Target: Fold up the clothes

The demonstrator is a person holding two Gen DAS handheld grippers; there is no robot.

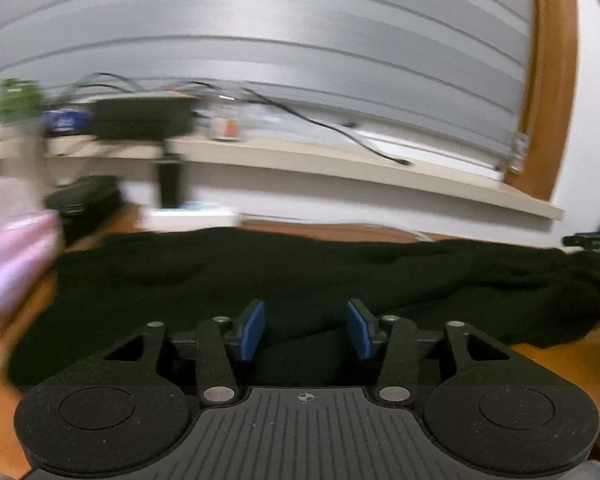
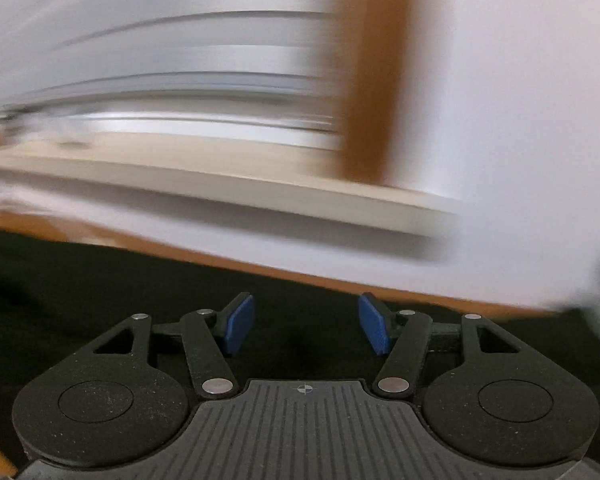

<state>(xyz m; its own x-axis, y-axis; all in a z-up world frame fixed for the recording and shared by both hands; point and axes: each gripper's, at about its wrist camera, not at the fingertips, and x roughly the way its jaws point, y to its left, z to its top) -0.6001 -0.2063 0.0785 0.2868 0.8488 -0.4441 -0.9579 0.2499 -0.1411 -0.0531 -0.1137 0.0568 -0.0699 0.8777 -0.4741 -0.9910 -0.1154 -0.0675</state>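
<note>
A black garment lies spread across the wooden table, rumpled toward the right. My left gripper hovers low over its near part, open, blue pads apart with only dark cloth showing between them. In the right wrist view the same black garment fills the lower half. My right gripper is open above it, blue fingertips wide apart and holding nothing. The right view is heavily motion-blurred.
A pale pink cloth sits at the left edge. A beige shelf along the wall carries a black box, cables, a green plant and a small jar. A wooden frame borders the grey blinds. A black device sits at far right.
</note>
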